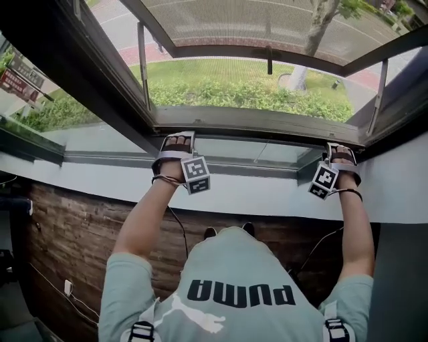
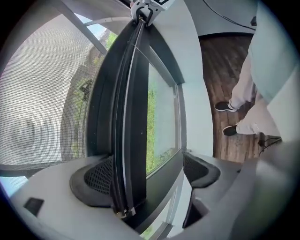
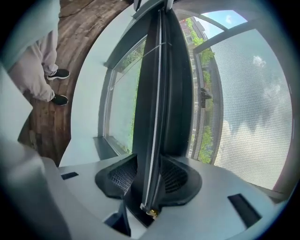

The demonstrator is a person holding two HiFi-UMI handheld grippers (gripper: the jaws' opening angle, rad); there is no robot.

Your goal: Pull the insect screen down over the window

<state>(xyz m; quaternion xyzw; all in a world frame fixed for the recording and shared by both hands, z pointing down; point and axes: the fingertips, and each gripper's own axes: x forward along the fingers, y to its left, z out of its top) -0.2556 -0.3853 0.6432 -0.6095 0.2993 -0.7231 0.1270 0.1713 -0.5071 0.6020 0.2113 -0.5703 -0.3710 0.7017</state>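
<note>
A mesh insect screen point(image 1: 267, 20) fills the upper part of the window opening. Below it a long dark rail point(image 1: 261, 123) runs across the window. Both grippers reach up to this rail, held by bare arms. The left gripper point(image 1: 177, 139) straddles the rail point(image 2: 126, 117): one pad point(image 2: 93, 180) lies against it and the other stands apart, so the left gripper point(image 2: 147, 173) is open. The right gripper point(image 1: 340, 150) is shut on the rail point(image 3: 157, 93), with both pads of the right gripper point(image 3: 149, 178) pressed on it. Mesh point(image 3: 253, 108) shows beyond the rail.
A lower glass pane point(image 1: 261, 150) sits under the rail above a white sill point(image 1: 267, 200). A dark side frame point(image 1: 100, 73) slants at the left. Cables hang from the grippers over the wooden floor point(image 1: 73, 247). The person's shoes point(image 2: 225, 107) stand close to the wall.
</note>
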